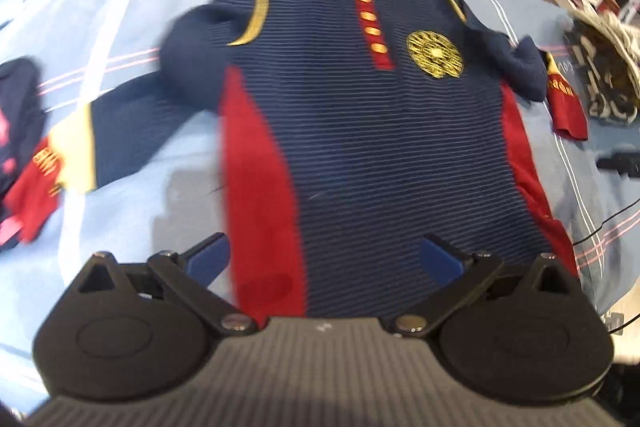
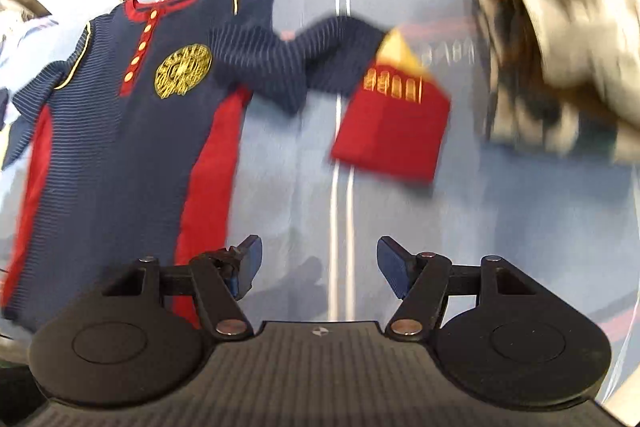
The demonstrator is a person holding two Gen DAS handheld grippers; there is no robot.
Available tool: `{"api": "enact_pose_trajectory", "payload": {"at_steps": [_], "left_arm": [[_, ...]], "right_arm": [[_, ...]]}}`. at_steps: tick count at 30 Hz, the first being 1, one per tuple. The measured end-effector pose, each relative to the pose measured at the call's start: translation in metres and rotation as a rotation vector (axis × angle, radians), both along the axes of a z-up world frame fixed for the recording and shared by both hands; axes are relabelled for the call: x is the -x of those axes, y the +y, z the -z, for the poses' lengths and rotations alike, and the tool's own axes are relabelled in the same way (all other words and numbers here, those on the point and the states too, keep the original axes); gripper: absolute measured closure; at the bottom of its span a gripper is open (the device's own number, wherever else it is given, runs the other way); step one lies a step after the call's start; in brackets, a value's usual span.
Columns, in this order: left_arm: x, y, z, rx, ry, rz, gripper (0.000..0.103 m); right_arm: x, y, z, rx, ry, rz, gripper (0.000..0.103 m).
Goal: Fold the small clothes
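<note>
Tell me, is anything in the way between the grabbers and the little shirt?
Nothing visible is. The left gripper, open, hangs right over the shirt hem. The right gripper, open, has only bare blue sheet between it and the red cuff.

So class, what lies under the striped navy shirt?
The shirt lies flat on a light blue sheet with pink and white lines. Anything beneath the sheet is covered.

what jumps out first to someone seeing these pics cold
A small navy striped shirt with red side panels lies spread flat on the light blue sheet, its gold round badge bright on the chest. In the right wrist view its red sleeve cuff lies out to the side, ahead of the open right gripper.
</note>
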State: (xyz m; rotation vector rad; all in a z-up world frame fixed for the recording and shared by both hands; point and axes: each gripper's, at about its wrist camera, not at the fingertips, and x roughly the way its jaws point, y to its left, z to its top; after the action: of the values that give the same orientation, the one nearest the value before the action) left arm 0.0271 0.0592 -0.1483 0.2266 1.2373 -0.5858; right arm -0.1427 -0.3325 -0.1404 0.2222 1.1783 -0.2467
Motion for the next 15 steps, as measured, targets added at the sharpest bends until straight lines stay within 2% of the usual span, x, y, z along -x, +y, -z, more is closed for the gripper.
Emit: {"api": "enact_pose_trajectory", "payload": {"at_steps": [4,7,11,15], "left_arm": [[-0.002,-0.054,0.021,-0.020,0.016,0.056,0.000],[0.001,-0.076,0.026,-0.040,0.010,0.077,0.000],[0.006,-0.085,0.028,-0.067,0.009,0.074,0.000],[0.006,-0.076,0.029,-0.093,0.034,0.028,0.000]], "right_arm": [[-0.031,-0.010,0.012,0.049,-0.006,-0.030,0.006],[-0.049,-0.017,0.025,0.071,0.008,-0.012,0.007],[-0.065,-0.022,0.044,0.112,0.039,0.032,0.007],[-0.071,-0.028,0.058,0.120,0.063,0.066,0.008]]}}
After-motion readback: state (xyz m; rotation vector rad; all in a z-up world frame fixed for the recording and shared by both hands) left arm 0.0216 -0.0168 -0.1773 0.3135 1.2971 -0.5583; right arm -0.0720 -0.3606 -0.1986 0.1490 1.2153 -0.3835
